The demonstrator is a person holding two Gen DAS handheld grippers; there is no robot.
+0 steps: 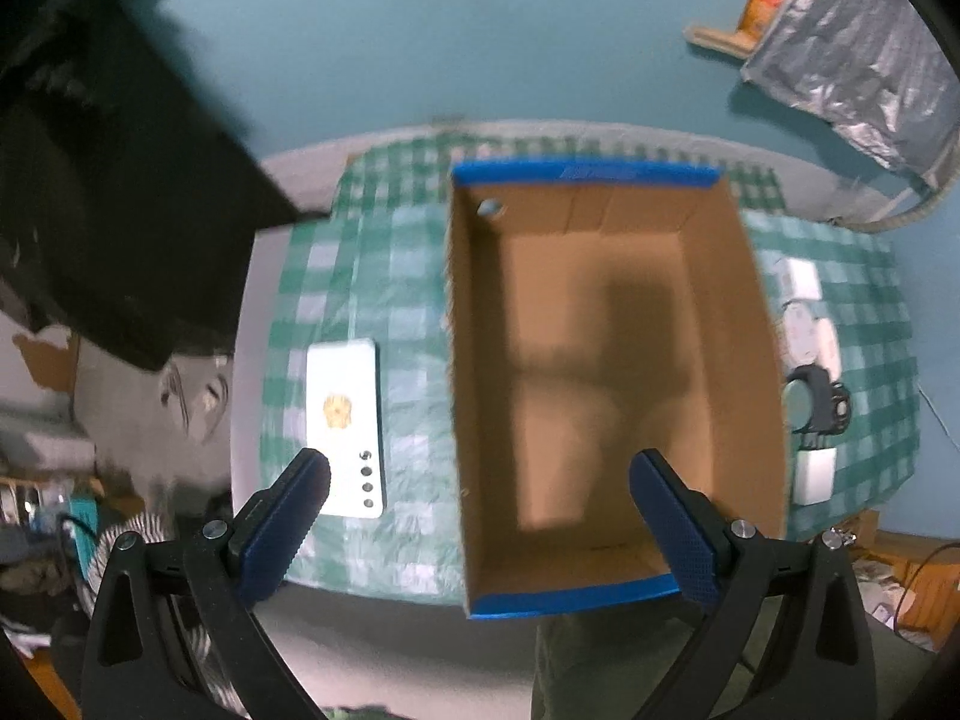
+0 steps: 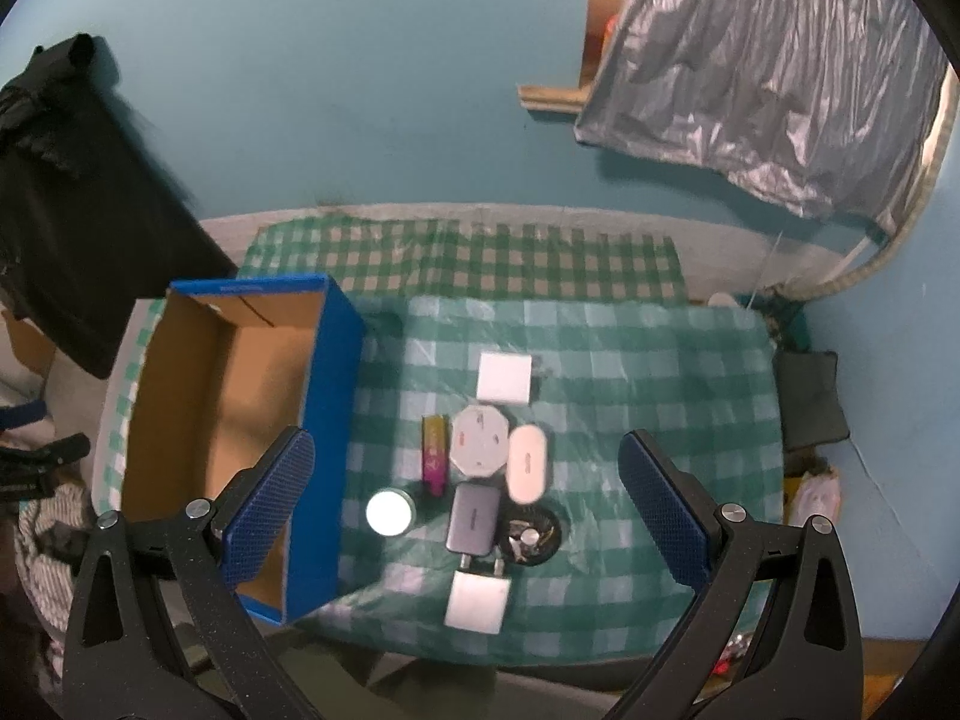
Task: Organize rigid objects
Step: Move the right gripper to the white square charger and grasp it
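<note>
Two grippers hang above a table spread with a green checked cloth [image 2: 630, 360], and both stand wide apart at the fingers with nothing between them. From the left wrist view, the left gripper [image 1: 480, 474] hovers over the near end of an open cardboard box [image 1: 600, 360] with blue outer walls; the box interior shows only bare brown card and shadow. A flat white card-like item [image 1: 345, 420] with a gold emblem and a row of dark dots lies on the cloth just left of the box, close to the left fingertip. From the right wrist view, the right gripper [image 2: 465, 450] hovers over a cluster of small rigid objects lying on the cloth to the right of the box. In that cluster, a white square block [image 2: 505, 379] sits farthest back; nearer lie a white octagonal plug adapter [image 2: 479, 443], a yellow and magenta stick [image 2: 435, 456] on its left, and a white oval case [image 2: 528, 463] on its right. Closer still are a round shiny-topped tin [image 2: 390, 513], a grey rectangular block [image 2: 474, 521], and a black round piece [image 2: 534, 537] with a metal centre. A white charger [image 2: 477, 600] lies nearest the table's front edge. Behind the table rises a teal wall [image 2: 360, 90], with a silver crinkled sheet [image 2: 780, 78] hanging at the upper right.
</note>
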